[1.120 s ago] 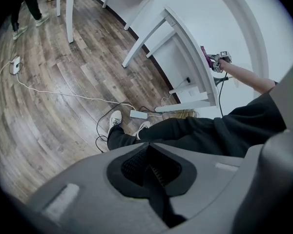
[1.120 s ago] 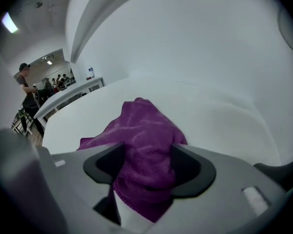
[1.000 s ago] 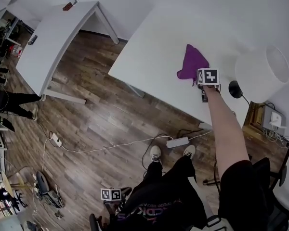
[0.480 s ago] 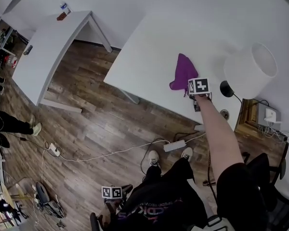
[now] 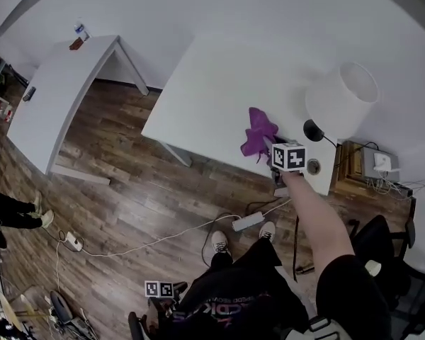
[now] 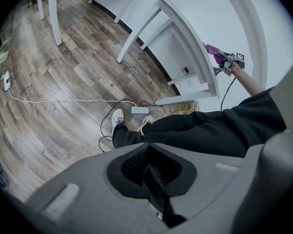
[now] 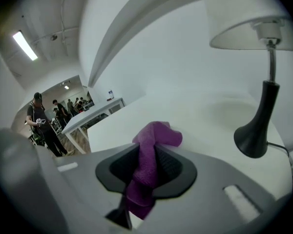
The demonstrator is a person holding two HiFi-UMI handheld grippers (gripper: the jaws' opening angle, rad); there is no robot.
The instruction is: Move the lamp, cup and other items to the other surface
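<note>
The right gripper (image 7: 147, 167) has just been closing its 2 jaws, and they now pinch the purple cloth (image 7: 155, 139). In the head view the cloth is centre right, at the near edge of the white table (image 5: 212, 76), beside the lamp (image 5: 338, 99). The left gripper (image 6: 155, 173) has its jaws together, nothing between them.

The lamp (image 5: 338, 99) stands at the table's (image 5: 212, 83) right end, the cloth (image 5: 257, 133) left of it, another table (image 5: 57, 91) far left.
</note>
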